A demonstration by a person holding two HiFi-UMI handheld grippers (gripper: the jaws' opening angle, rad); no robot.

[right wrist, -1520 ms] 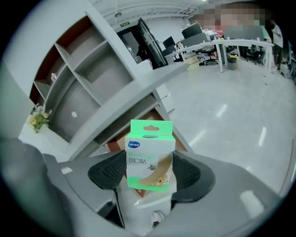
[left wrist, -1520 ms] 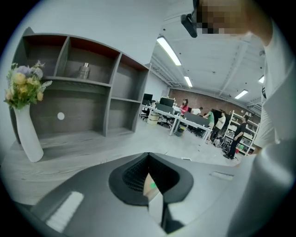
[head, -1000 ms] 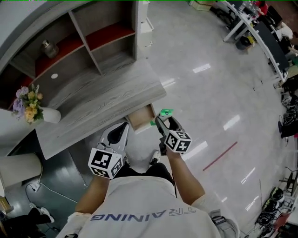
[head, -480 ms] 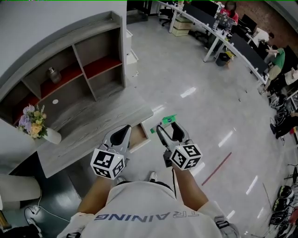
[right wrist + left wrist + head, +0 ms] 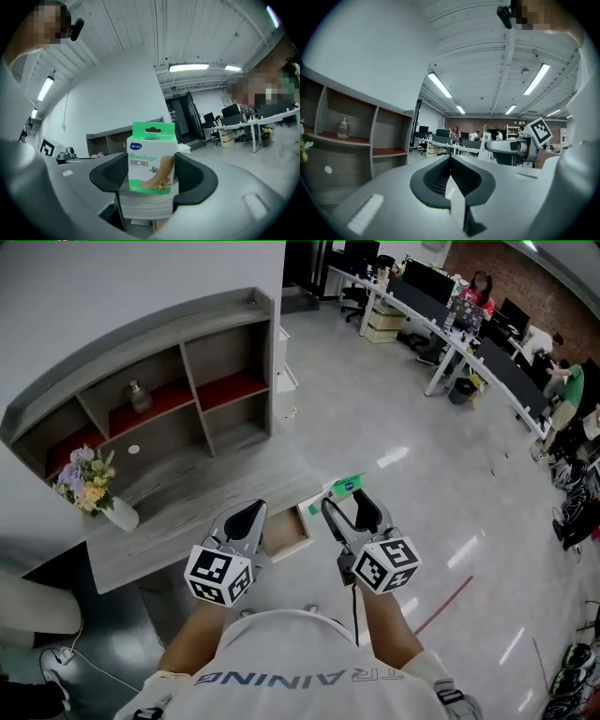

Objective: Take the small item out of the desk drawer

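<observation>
Both hand-held grippers have risen away from the counter (image 5: 178, 531) since a second ago, and the right one has carried the bandage box (image 5: 343, 486) up with it. The counter now looks smaller and lower in the head view.

The grey wood-grain counter fills the 9 o'clock side of the head view. A shelf unit (image 5: 187, 371) stands along its 11 o'clock edge. The drawer (image 5: 286, 532) stands open at the counter's 4 o'clock end and shows a pale wooden inside. In the head view it appears between the two grippers.

The right hand-held gripper (image 5: 349, 499) sits at about 5 o'clock from the drawer, with its jaws spread wide. Its two dark pads press on the box's side faces, so the box is clamped between them. The left hand-held gripper (image 5: 250, 514) is at 7 o'clock from the drawer, with its jaws closed together on nothing.

The bandage box is clear of the drawer, at the right gripper's tips. In the right gripper view it stands upright, with its long axis running from 6 to 12 o'clock. The green hang tab is at 12 and the printed front faces the camera. In the head view only its green top shows, as a strip across the jaw tips from 8 to 2 o'clock.
</observation>
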